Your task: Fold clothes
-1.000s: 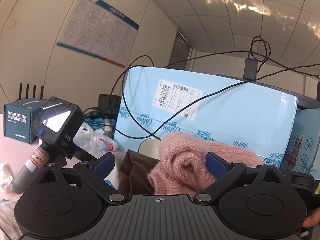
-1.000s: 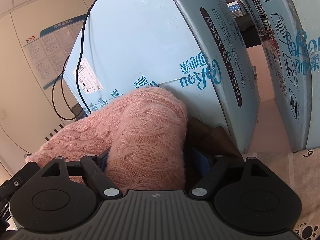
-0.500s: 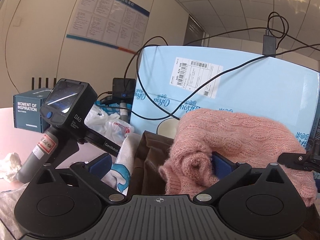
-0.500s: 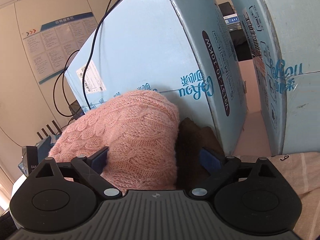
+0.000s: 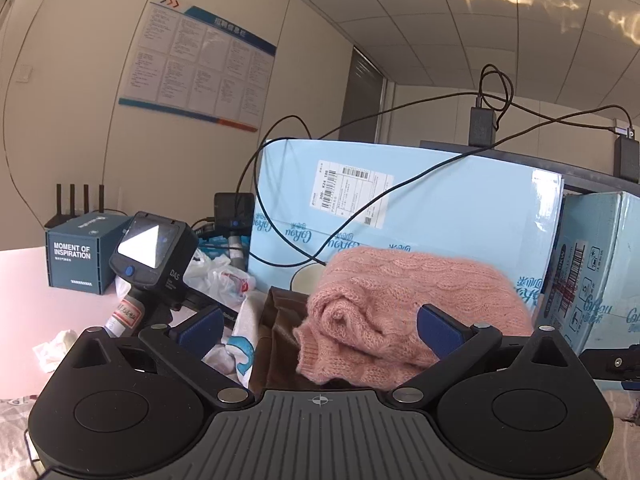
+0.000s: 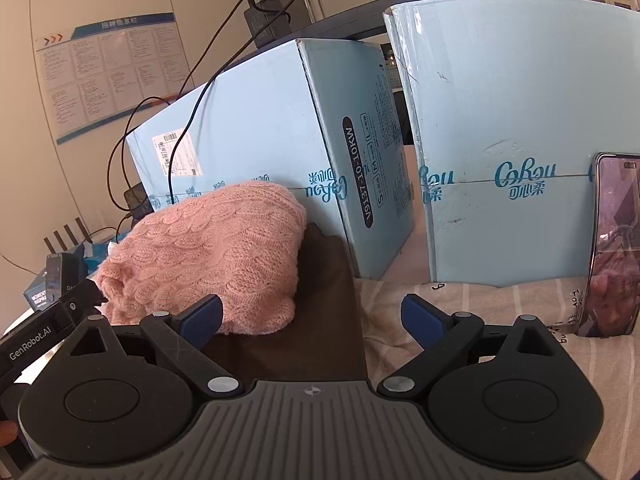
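A folded pink knit sweater (image 5: 400,304) lies on top of a folded dark brown garment (image 5: 276,344), against a light blue carton. It also shows in the right wrist view (image 6: 208,256), resting on the brown garment (image 6: 320,320). My left gripper (image 5: 320,332) is open and empty, its jaws standing just short of the sweater's near edge. My right gripper (image 6: 312,320) is open and empty, a little back from the stack, its left pad by the sweater's corner.
Two light blue cartons (image 6: 280,152) (image 6: 520,140) stand behind the stack, with black cables draped over. A phone (image 6: 614,244) leans at the right. A handheld device (image 5: 148,264), a dark box (image 5: 84,256), plastic bags and a white-blue cloth (image 5: 240,344) lie at the left. A striped bedsheet (image 6: 480,304) covers the surface.
Both grippers have pulled back from the pink sweater and stand open. The right gripper has let go and swung right. The sweater rests on the brown garment.
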### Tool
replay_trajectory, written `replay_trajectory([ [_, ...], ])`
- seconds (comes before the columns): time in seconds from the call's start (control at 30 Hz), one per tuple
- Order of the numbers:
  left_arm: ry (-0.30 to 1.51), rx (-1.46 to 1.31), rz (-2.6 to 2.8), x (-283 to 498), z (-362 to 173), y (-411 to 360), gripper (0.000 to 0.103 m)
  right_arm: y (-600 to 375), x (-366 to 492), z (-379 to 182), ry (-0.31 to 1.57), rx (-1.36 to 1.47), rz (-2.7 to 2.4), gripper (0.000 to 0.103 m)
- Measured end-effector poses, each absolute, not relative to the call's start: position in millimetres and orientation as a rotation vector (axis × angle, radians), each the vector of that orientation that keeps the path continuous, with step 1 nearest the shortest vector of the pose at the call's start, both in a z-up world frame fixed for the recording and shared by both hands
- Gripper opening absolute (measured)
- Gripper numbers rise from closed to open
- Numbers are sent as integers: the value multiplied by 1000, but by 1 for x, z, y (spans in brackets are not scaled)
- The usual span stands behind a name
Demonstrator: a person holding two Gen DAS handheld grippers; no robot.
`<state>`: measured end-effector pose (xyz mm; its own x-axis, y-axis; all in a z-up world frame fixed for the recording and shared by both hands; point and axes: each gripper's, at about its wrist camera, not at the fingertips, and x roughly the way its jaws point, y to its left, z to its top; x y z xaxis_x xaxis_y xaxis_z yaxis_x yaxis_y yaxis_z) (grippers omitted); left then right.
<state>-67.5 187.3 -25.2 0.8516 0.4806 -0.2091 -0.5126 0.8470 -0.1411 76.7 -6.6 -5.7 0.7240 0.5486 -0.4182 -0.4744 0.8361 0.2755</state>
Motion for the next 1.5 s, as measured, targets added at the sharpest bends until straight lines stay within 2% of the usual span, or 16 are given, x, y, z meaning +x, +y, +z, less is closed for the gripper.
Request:
replay_trajectory([
  [0.2,248,-194,475,-85,-16,154,103,-29,45,1,555,113,600,99],
  [0.37,321,-131,533,-92,-11,123,103,-43,29,2,529,52,627,103],
  [0.67,434,-72,633,-88,-23,92,103,-61,27,-1,472,-38,697,103],
  [1.1,455,-61,703,-95,-30,94,103,-57,40,-18,498,-96,613,103],
  [1.5,470,-173,608,-106,-19,98,103,-50,45,-29,549,-122,600,103],
])
